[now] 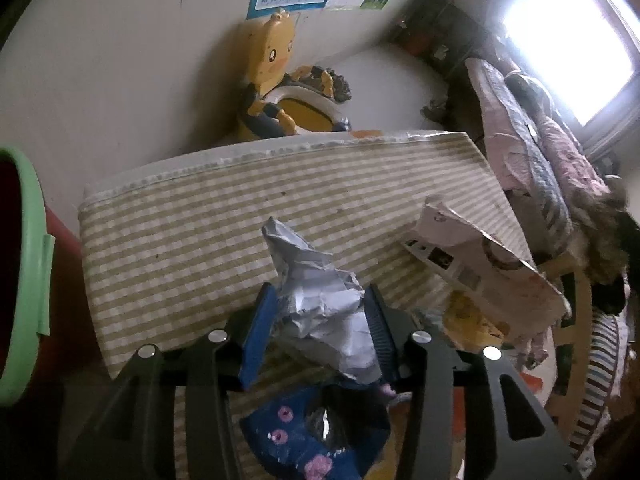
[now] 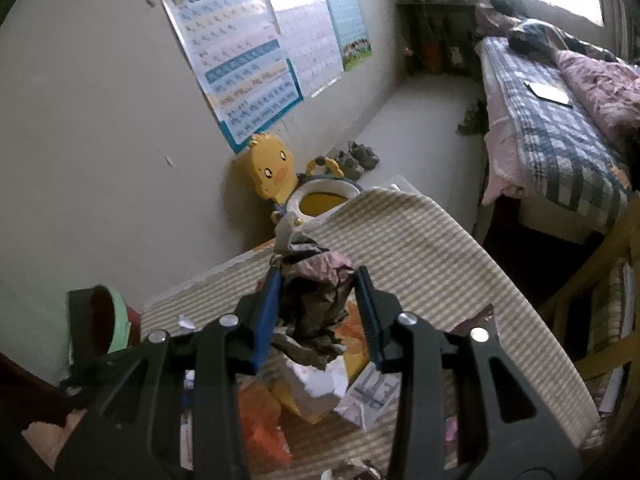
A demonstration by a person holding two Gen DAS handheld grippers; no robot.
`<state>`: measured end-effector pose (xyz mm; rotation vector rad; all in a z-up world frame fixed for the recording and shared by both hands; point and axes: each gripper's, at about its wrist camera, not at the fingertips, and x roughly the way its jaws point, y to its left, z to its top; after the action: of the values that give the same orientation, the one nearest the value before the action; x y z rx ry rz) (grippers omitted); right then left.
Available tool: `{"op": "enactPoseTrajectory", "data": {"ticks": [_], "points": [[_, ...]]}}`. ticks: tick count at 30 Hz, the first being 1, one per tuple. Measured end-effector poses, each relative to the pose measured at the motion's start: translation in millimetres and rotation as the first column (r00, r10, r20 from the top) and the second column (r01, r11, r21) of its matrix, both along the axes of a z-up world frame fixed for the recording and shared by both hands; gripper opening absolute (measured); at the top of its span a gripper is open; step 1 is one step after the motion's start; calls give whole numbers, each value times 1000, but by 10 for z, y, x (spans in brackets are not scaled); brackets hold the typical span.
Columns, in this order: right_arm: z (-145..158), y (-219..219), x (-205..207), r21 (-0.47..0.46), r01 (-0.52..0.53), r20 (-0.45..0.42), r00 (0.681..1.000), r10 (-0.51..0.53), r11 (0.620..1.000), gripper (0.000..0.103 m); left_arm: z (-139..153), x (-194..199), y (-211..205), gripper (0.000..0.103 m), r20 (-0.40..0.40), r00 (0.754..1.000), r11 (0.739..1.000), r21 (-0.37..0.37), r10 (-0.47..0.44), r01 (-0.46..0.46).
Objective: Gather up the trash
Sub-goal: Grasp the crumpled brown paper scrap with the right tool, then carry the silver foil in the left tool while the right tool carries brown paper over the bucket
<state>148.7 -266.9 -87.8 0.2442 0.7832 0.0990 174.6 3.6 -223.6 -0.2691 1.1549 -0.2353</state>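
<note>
Crumpled white paper (image 1: 320,312) sits between the fingers of the left gripper (image 1: 318,320), which stand partly open; the wad fills the gap and touches both pads, but whether they press on it I cannot tell. Below it, at 6 o'clock in the left wrist view, lies a dark blue wrapper with pink dots (image 1: 304,440). A torn white cardboard box (image 1: 480,268) rests on the beige striped table (image 1: 192,240) at 3 o'clock of the wad. A green-rimmed bin (image 1: 24,260) stands at 9 o'clock, beside the table edge.

The right gripper (image 2: 316,308) has its fingers narrowed onto a crumpled dark brown and pink wrapper (image 2: 316,300), clamped from both sides and held above the table. Beneath it, at 6 o'clock, loose litter lies in a heap: white paper scraps (image 2: 320,380), an orange plastic wrapper (image 2: 264,420) and a printed leaflet (image 2: 372,392). A yellow duck-shaped potty seat (image 2: 288,184) stands against the wall at 12 o'clock, beyond the table's far edge.
</note>
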Motion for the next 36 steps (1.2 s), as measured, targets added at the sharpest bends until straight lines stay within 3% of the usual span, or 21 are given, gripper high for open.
{"op": "enactPoseTrajectory", "data": {"ticks": [8, 11, 17, 20, 22, 25, 36], "points": [[3, 233, -157, 1, -59, 5, 998, 59, 998, 37, 9, 22, -16, 42, -1, 1000, 1000, 21, 8, -8], [-13, 301, -194, -3, -74, 0, 997, 74, 997, 37, -14, 11, -19, 59, -15, 1000, 999, 40, 21, -21], [-44, 340, -238, -1, -81, -9, 997, 81, 997, 37, -86, 8, 14, 61, -45, 998, 999, 9, 37, -36], [-69, 351, -257, 4, -81, -17, 997, 81, 997, 37, -94, 4, 13, 59, -48, 998, 999, 2, 36, -36], [-76, 352, -274, 6, -82, -19, 996, 82, 997, 37, -90, -2, 10, 47, -49, 998, 999, -15, 33, -34], [-86, 363, -299, 9, -85, -21, 996, 85, 996, 37, -81, -6, 11, 42, -47, 998, 999, -28, 35, -36], [-77, 382, -343, 7, -89, -22, 996, 89, 996, 37, 172, -40, 107, 38, 35, 998, 997, -54, 56, -54]]}}
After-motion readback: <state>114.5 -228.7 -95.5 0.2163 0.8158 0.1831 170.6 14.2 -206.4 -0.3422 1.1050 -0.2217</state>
